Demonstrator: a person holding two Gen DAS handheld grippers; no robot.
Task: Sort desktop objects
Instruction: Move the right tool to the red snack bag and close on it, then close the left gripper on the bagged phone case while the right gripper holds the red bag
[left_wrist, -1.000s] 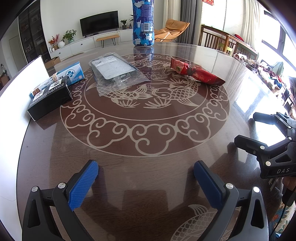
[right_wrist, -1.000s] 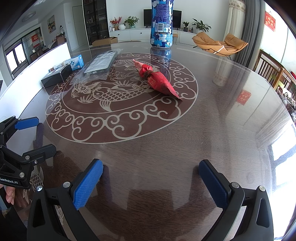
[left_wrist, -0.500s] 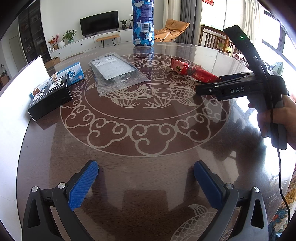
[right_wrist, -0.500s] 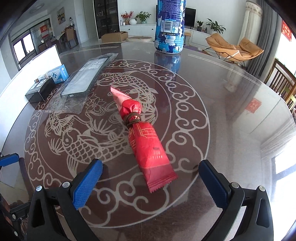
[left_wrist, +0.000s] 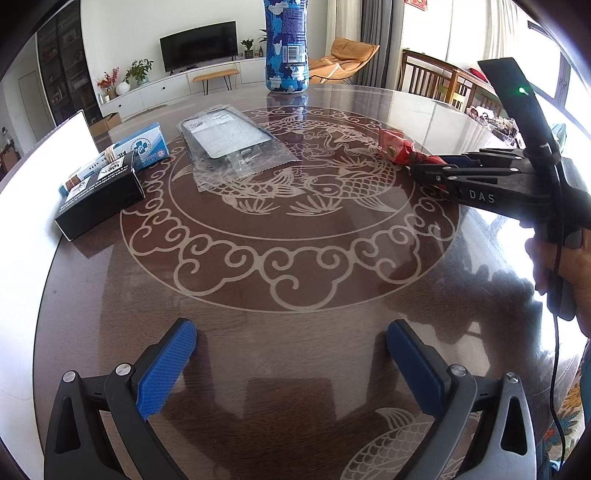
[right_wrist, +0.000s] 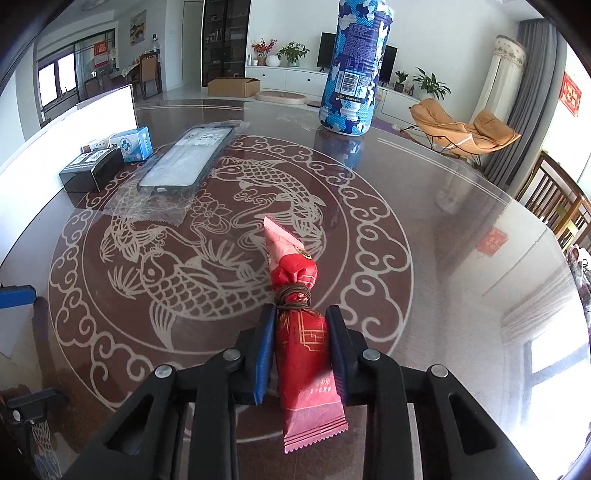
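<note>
A red snack packet (right_wrist: 301, 347), tied with brown string, lies on the round dark table (right_wrist: 461, 258). My right gripper (right_wrist: 301, 314) is closing its jaws on the packet's middle, and both blue pads press its sides. In the left wrist view the same packet (left_wrist: 397, 149) pokes out past the right gripper (left_wrist: 421, 170) at the table's right. My left gripper (left_wrist: 290, 332) hovers open over the near table edge, holding nothing. A phone case in a clear bag (left_wrist: 229, 147) lies at the far left centre.
A black box (left_wrist: 99, 199) and a blue-white box (left_wrist: 144, 146) sit by the left edge next to a white board (left_wrist: 44, 155). A tall blue patterned bottle (left_wrist: 286, 48) stands at the far side. A hand (left_wrist: 565, 266) holds the right gripper's handle.
The right gripper moved forward over the red packet and went from wide open to closed on its middle. The left gripper stayed where it was, still open.
</note>
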